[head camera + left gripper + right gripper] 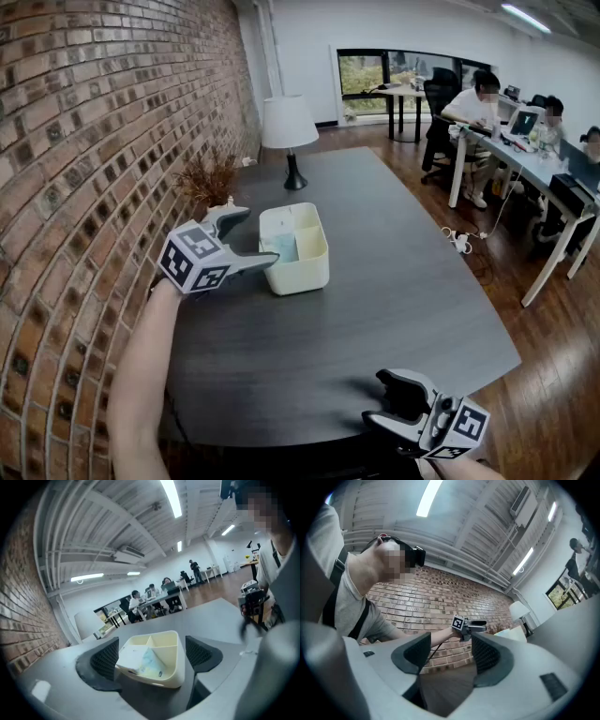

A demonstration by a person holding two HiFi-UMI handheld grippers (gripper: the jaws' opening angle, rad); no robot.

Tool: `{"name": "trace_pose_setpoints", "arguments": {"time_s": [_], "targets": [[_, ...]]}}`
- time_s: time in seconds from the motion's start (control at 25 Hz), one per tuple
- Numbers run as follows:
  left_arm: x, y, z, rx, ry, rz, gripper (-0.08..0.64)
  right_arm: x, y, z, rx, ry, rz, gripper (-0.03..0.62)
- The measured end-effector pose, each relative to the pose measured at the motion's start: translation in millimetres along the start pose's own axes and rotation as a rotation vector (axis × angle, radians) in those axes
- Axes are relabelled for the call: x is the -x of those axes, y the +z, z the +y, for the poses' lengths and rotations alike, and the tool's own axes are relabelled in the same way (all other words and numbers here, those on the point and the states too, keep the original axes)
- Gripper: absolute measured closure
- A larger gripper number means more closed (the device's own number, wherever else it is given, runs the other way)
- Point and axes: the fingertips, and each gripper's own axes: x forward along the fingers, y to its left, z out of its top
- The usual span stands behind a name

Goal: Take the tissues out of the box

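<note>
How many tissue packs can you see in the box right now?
1. A tissue pack lies in the box, in the compartment on the brick wall side. More may be hidden beneath it.

Table (375, 309): dark grey top, rounded corners, long left edge against the brick wall (84, 141).

Directly on it:
- Cream box (305, 277), open-topped and divided into compartments; just ahead of the fingers (246, 265) of the left gripper (262, 238), in line with the gap between them.
- Lamp (289, 127), white shade on a black base; well beyond those fingertips, past the box.
- Dried plant (208, 178); beyond the fingers, on the wall side.

Bare tabletop lies ahead of the fingers (401, 382) of the right gripper (375, 400), at the near edge.
</note>
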Motion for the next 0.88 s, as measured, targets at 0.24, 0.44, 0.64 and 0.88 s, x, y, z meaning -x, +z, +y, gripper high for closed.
{"name": "trace_pose_setpoints", "arguments": {"time_s": [0.24,0.44,0.64,0.88], "targets": [[-59,-52,28,-0.167,-0.175,0.38,0.074,-1,-1,1,-0.029,-0.004,-0.011,0.305],[-92,-78,41,-0.248,-0.266,0.583,0.074,-1,-2,1,-0.04,0.001,-0.007,0.305],[-115,-97,43,-0.2,-0.351,0.672,0.051,-6,2,4,-0.064,0.013,-0.008,0.305],[-121,-107,43,-0.232,-0.376,0.688,0.071,-6,5,0,-0.083,0.007,-0.019,0.304]]}}
